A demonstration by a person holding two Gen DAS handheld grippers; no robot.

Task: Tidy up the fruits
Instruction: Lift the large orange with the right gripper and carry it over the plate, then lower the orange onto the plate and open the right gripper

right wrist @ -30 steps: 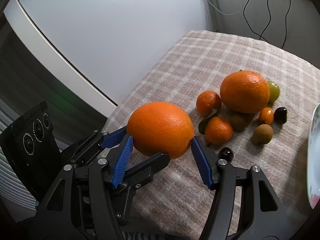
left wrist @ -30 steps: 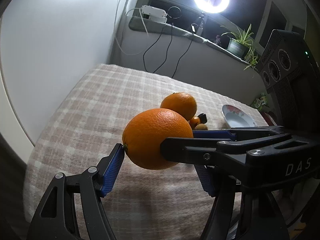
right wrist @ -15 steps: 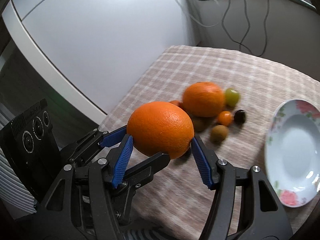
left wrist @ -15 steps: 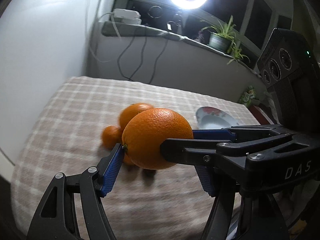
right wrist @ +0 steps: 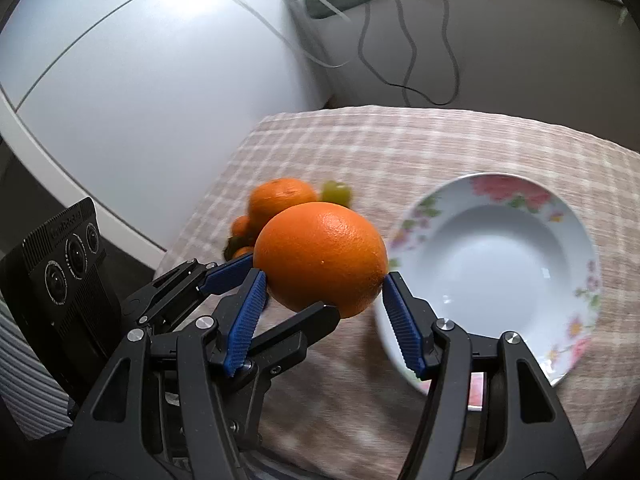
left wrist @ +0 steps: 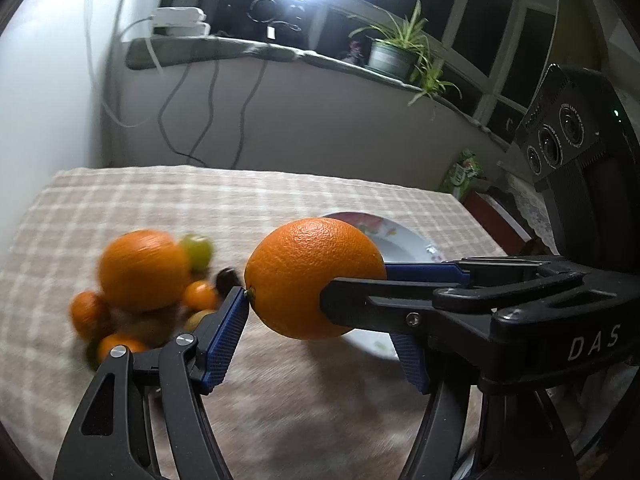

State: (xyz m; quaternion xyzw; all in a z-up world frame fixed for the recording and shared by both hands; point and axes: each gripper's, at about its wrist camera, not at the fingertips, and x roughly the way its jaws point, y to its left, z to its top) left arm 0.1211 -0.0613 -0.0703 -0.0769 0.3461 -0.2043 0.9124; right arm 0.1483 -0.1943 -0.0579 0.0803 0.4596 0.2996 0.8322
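Left wrist view. One large orange (left wrist: 316, 276), held off the cloth between the blue pads of the left gripper (left wrist: 320, 322); the left pad presses its stem end, while the right pad is hidden behind the fruit. The right gripper (left wrist: 356, 292) crosses in from the right, its black fingers also clamped on the same orange. Behind the fruit: one white flowered plate (left wrist: 404, 236), partly hidden, on the checked tablecloth (left wrist: 200, 200). To the left: a blurred heap of fruit, comprising a second large orange (left wrist: 140, 268), a green grape (left wrist: 197, 251), small mandarins (left wrist: 89, 314) and a dark round fruit (kind not discernible). On the sill behind: one potted plant (left wrist: 394, 54).

Right wrist view. Same orange (right wrist: 322, 258), gripped at both sides by the right gripper (right wrist: 324, 300), blue pads touching its skin. The left gripper (right wrist: 296, 292) enters from lower left, one finger under the fruit. Plate (right wrist: 576, 224) empty, lying to the right of the orange. Fruit heap behind the orange, partly hidden by it, well short of the plate.
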